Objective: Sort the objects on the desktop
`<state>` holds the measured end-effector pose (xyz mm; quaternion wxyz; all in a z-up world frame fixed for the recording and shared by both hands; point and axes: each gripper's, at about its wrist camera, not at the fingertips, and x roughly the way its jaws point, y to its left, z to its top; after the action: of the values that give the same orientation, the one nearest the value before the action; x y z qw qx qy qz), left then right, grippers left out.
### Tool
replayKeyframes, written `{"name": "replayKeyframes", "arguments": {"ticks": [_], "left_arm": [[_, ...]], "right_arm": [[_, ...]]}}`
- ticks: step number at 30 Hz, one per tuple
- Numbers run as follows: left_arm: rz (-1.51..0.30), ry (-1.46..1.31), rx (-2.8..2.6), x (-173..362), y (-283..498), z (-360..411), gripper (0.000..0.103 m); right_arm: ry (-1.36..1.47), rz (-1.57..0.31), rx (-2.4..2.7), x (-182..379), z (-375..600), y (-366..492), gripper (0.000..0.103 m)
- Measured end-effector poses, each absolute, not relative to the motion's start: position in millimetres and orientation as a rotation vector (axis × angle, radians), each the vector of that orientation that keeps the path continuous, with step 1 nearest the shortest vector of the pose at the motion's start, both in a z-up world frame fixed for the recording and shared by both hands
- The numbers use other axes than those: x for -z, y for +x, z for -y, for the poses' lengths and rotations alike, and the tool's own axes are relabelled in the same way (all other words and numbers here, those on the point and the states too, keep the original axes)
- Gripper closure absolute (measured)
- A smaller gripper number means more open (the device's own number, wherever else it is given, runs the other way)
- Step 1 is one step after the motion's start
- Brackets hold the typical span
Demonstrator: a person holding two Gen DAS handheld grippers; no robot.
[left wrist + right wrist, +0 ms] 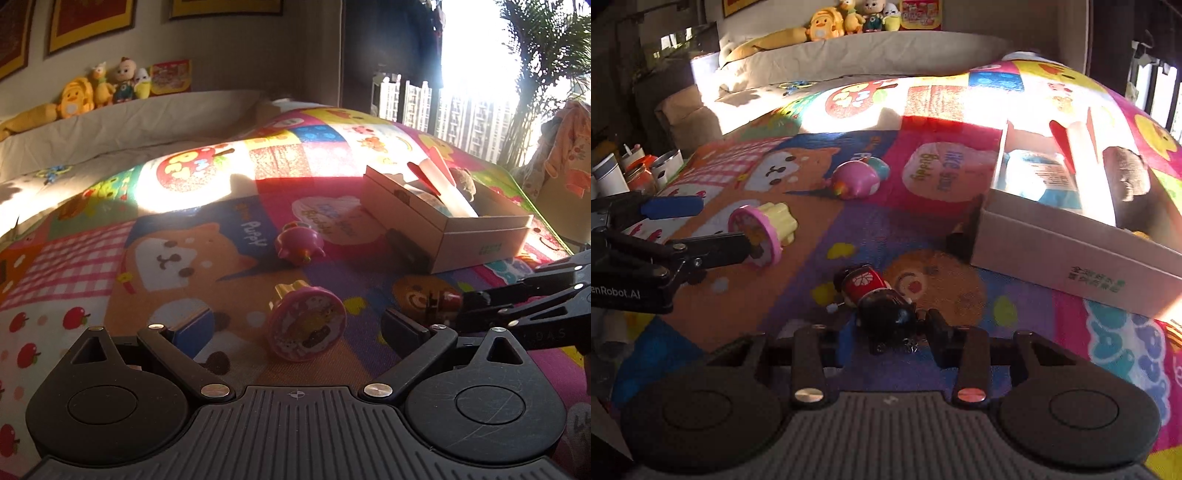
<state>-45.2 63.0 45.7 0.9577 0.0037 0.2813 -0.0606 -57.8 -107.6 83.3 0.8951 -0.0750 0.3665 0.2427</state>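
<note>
Box (1071, 254) on the mat (798, 295), already holding a carton, a red-and-white toy and a plush. Three toys left out beside it: doll (875, 295) nearest, stamp (764, 232) farther off, pink toy (855, 181) beyond. Right gripper (890, 332) closed in around the doll's dark head, pads at or nearly on it; firm grip not certain. Left gripper (295, 328) spread wide, flanking the stamp without touching. Sorting likely about half done.
</note>
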Motion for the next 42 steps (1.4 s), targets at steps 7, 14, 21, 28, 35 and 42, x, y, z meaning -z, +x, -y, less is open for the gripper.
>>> {"name": "replayKeyframes", "arguments": {"ticks": [7,14,21,28,35,42], "left_arm": [[-0.618,0.032,0.131,-37.3,-35.7,-44.9,0.003],[-0.622,0.066,0.078,-36.3,-27.9,-36.4,0.014],[-0.673,0.11,0.061,-30.3,-20.1,-33.1,0.045],[-0.639,0.195,0.094,-51.4,-28.2,-34.1,0.073],[-0.614,0.196,0.123,-51.1,-31.3,-32.0,0.025],[-0.637,0.236,0.131,-32.7,-7.4,-8.2,0.019]], "right_arm": [[-0.146,-0.678,-0.263,-80.4,172.4,-82.3,0.059],[-0.049,-0.617,-0.195,-69.2,200.8,-93.2,0.026],[0.053,-0.618,-0.199,-68.2,214.8,-90.2,0.017],[0.077,-0.589,-0.196,-69.4,217.3,-94.9,0.014],[0.088,-0.572,-0.194,-70.5,218.6,-96.9,0.006],[0.092,-0.584,-0.193,-70.0,218.5,-95.9,0.004]]}}
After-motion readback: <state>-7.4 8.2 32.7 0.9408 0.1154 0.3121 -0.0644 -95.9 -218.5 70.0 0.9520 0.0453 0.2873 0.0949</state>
